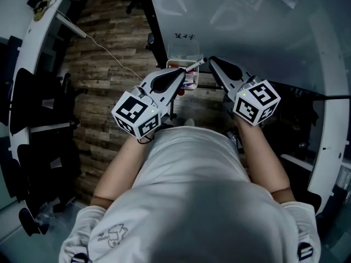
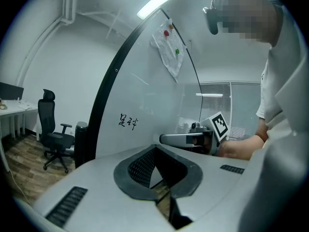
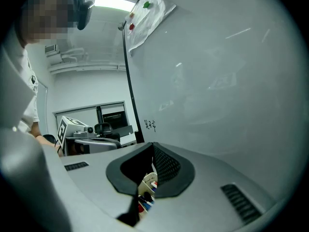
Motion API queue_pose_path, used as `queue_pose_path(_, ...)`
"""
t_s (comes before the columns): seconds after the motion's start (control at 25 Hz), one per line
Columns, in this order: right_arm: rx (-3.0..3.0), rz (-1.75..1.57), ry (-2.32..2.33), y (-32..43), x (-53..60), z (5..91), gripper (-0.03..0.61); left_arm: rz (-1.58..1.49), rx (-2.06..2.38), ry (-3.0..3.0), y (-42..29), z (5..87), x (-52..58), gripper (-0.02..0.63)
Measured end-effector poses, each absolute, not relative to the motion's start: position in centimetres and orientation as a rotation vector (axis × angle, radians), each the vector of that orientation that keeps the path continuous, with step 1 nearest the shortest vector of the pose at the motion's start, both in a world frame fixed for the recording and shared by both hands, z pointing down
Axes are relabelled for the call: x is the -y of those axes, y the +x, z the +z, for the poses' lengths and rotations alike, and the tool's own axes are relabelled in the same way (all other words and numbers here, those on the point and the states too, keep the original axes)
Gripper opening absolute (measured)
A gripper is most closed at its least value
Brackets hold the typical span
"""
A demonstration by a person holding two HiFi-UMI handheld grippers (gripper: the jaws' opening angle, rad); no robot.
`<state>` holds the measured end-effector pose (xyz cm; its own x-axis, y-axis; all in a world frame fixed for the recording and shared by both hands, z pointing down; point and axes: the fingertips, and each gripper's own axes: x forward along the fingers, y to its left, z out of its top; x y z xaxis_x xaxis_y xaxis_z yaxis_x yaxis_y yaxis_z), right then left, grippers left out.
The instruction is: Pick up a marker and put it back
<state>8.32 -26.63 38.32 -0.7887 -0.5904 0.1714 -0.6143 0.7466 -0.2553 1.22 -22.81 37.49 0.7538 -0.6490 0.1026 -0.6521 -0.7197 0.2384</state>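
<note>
Grey jaws of the left gripper (image 2: 155, 151) and right gripper (image 3: 153, 149) are pressed together, empty, upper centre beside a clear holder (image 1: 184, 51) of seemingly markers (image 3: 145, 204).

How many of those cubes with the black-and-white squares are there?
2. The left cube rides on the left gripper; the right cube rides on the right gripper. None seems hidden.

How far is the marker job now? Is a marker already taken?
Done: nothing can be confirmed. In hand: no marker; the left gripper and the right gripper both have jaws together with nothing between them, close to the marker holder on the whiteboard. Some markers sit in that holder. Left: either the whole pick and return, or nothing; this moment alone cannot tell.
</note>
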Motion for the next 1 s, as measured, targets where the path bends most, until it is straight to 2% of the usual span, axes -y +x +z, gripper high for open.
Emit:
queue_pose_path(0.6, 2.829, 0.529, 1.061, 6.7, 24.4, 39.6, 0.012, 0.087, 0.928, 2.684, -0.9, 39.0, 20.2, 0.005)
queue_pose_path(1.0, 2.809, 0.521, 1.166, 2.8, 16.9, 38.7, 0.012, 0.106, 0.839, 2.737, -5.4, 37.8, 13.0, 0.005)
